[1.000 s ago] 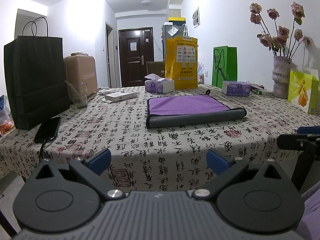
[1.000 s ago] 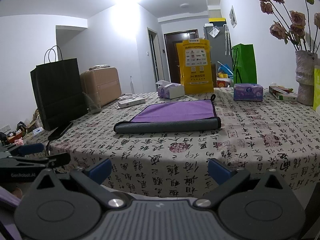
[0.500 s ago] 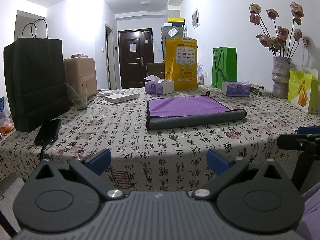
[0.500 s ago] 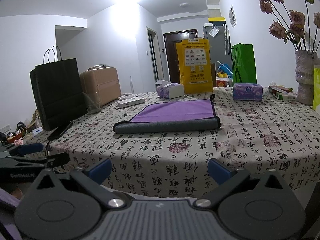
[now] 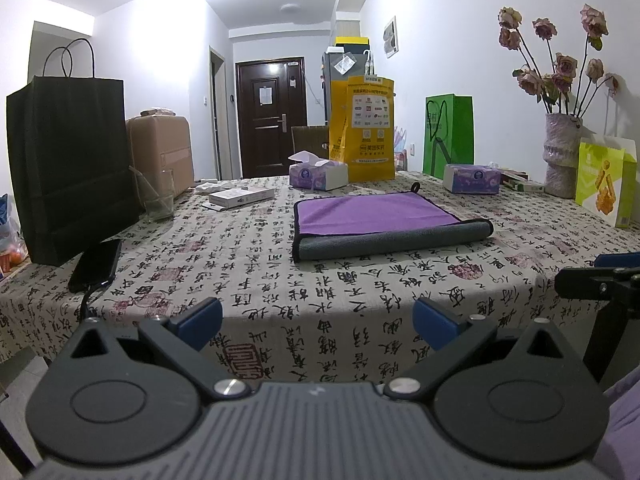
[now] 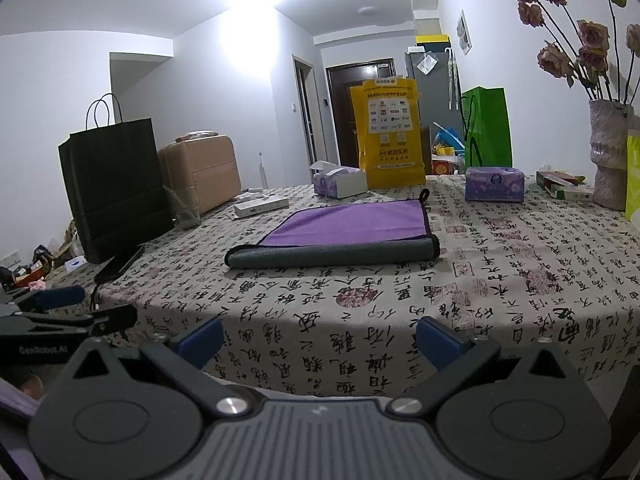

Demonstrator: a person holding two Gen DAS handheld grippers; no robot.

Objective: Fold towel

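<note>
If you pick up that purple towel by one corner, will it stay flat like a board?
Probably not. The purple and grey cloth towel lies soft, its near edge rolled over, so it would likely droop. It looks light and unlikely to slip.

Vase [image 6: 612, 152] and its flowers [image 6: 576, 28] run off the right edge

"GenRobot.AI" on the left claw [image 6: 48, 316] body, Chinese calligraphy on the tablecloth [image 6: 360, 320]
</note>
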